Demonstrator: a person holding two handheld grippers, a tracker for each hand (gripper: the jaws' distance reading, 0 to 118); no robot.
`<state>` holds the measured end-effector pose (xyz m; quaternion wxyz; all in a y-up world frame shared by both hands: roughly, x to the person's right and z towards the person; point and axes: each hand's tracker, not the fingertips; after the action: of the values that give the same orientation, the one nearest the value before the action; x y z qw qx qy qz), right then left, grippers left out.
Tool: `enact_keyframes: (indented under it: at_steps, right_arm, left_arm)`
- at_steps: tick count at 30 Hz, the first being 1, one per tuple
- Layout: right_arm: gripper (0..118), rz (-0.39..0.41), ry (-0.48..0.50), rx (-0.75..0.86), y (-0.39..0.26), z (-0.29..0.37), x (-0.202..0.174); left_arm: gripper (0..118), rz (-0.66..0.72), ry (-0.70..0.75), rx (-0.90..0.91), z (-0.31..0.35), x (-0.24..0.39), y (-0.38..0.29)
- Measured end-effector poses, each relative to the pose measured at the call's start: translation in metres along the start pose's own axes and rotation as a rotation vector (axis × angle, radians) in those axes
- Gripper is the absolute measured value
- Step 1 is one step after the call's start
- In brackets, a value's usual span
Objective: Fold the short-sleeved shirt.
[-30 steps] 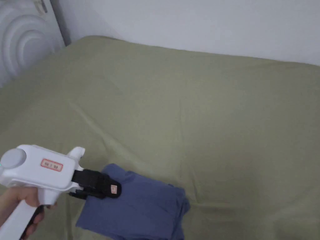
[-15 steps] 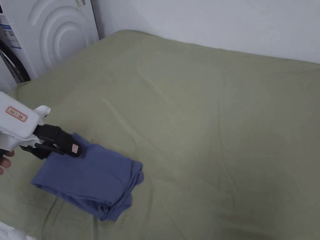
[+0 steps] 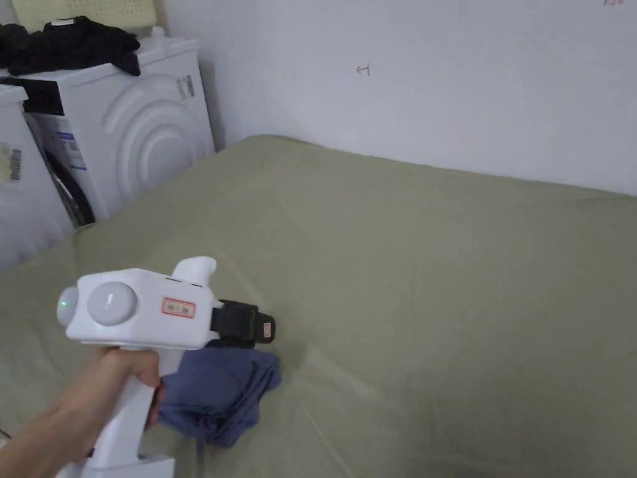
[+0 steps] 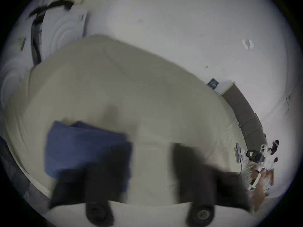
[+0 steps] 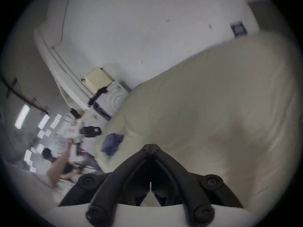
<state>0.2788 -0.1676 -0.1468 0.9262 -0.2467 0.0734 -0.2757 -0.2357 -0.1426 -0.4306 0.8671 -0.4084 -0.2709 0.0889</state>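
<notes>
The blue short-sleeved shirt (image 3: 218,392) lies folded in a small bundle on the green bed sheet (image 3: 435,280), near its front left edge. A hand holds my left gripper (image 3: 264,328) just above the bundle's far edge. In the left gripper view, blurred by motion, its jaws stand apart with only sheet between them (image 4: 150,156), and the shirt (image 4: 82,145) sits to the left, partly behind one jaw. My right gripper (image 5: 150,146) is shut on nothing, hovering over bare sheet. From there the shirt (image 5: 112,142) and the left gripper (image 5: 90,131) show farther off.
Two white washing machines (image 3: 143,137) stand against the bed's left side, with black clothes (image 3: 68,43) piled on top. A white wall (image 3: 435,81) runs along the bed's far edge. The sheet stretches wide to the right of the shirt.
The head camera has tilted up. My left gripper has come off the shirt's left corner and now hangs above the bundle, which looks more bunched.
</notes>
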Motion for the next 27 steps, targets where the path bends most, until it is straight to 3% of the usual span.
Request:
enact_keyframes:
  at_steps: [2,5,9,11,17,27]
  right_arm:
    - [2,0.142,-0.138,0.072,0.007,0.009,-0.020]
    - [2,0.289,-0.302,0.177,0.012,0.018,-0.047]
    - [2,0.437,-0.537,0.342,0.008,0.026,-0.075]
    - [2,0.496,-0.626,0.409,0.004,0.031,-0.087]
    - [2,0.465,-0.602,0.459,0.004,0.053,-0.102]
    - [2,0.456,-0.578,0.505,0.008,0.073,-0.113]
  left_arm:
    - [0,-0.018,0.000,0.103,-0.010,0.061,-0.016]
    - [0,-0.137,-0.006,0.227,-0.021,0.153,-0.040]
    - [0,-0.251,0.073,0.401,-0.010,0.252,-0.064]
    - [0,-0.392,0.188,0.535,-0.002,0.287,-0.078]
    - [0,-0.486,0.193,0.642,0.030,0.324,-0.095]
    - [0,-0.435,0.171,0.618,0.045,0.320,-0.097]
